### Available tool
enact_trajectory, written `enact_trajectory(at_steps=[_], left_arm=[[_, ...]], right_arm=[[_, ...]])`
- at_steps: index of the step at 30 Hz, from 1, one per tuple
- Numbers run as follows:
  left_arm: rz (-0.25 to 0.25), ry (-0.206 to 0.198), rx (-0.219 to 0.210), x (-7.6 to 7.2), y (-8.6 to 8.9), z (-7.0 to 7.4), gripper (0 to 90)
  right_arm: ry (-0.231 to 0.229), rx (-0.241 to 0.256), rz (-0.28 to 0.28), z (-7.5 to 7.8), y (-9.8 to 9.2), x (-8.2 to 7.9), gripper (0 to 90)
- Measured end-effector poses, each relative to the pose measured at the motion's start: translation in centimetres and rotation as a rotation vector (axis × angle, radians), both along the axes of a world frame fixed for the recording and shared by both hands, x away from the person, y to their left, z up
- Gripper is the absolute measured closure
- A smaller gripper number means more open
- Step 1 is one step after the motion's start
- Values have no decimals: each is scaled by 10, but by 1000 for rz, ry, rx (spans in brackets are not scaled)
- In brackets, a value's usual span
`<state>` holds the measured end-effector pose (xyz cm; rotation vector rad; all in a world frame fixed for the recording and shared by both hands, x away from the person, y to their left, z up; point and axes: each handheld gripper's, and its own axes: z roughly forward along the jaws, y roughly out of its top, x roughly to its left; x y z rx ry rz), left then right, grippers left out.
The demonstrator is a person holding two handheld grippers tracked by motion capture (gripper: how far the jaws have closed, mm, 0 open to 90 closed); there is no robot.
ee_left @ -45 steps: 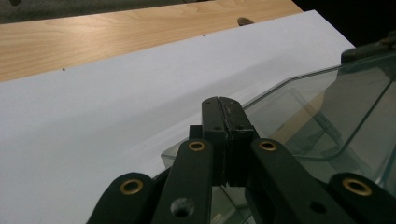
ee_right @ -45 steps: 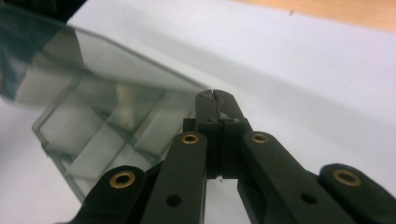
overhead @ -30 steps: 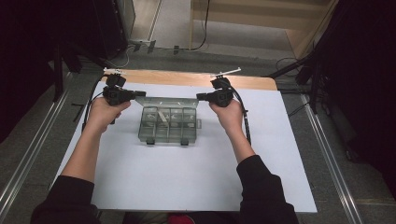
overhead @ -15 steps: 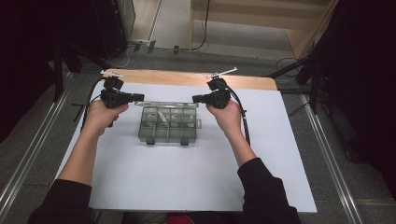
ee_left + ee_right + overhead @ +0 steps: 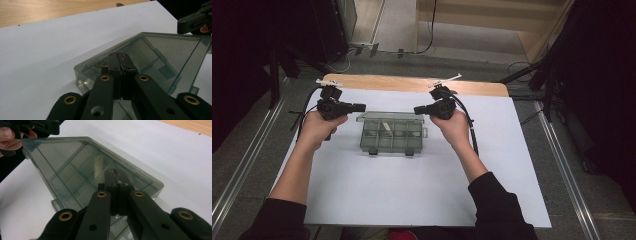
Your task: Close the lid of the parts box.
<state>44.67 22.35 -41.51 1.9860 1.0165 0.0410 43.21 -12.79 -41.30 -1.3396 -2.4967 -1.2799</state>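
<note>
1 clear, grey-tinted plastic organizer box sits mid-table on the white sheet, its flat lid half raised. Bare wood shows along the far table edge; beyond it, floor, cables and dark stands. Nothing blocks your reach. Box is rectangular, split by thin walls into several compartments; 1 small pale piece stands in a far one. 2 dark latches sit on the near edge.

Your left gripper has its 2 black jaws pressed together, tips over the lid's left corner; whether they pinch its edge you cannot tell. Your right gripper likewise: jaws closed flat against each other, over the lid's right corner, grip unclear.
</note>
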Motion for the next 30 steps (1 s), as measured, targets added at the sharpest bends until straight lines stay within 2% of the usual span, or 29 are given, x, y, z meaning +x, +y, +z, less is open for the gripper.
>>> enact_trajectory(at_steps=[5,14,16,20,22,30], left_arm=[[-16,-8,10,-6,-4,0,888],[-38,-13,19,-16,-7,-4,887],[-39,-15,38,-19,-9,-5,887],[-49,-15,44,-24,-10,-7,886],[-49,-18,49,-27,-10,-8,886],[-52,-38,57,-39,-9,-11,886]], right_arm=[[-10,-23,25,1,4,-8,900],[-9,-21,56,-1,7,-21,900],[-7,-28,63,-2,8,-24,900],[-25,-39,63,-3,6,-29,900],[-20,-25,69,-4,5,-31,900],[-10,-46,93,-11,8,-37,900]])
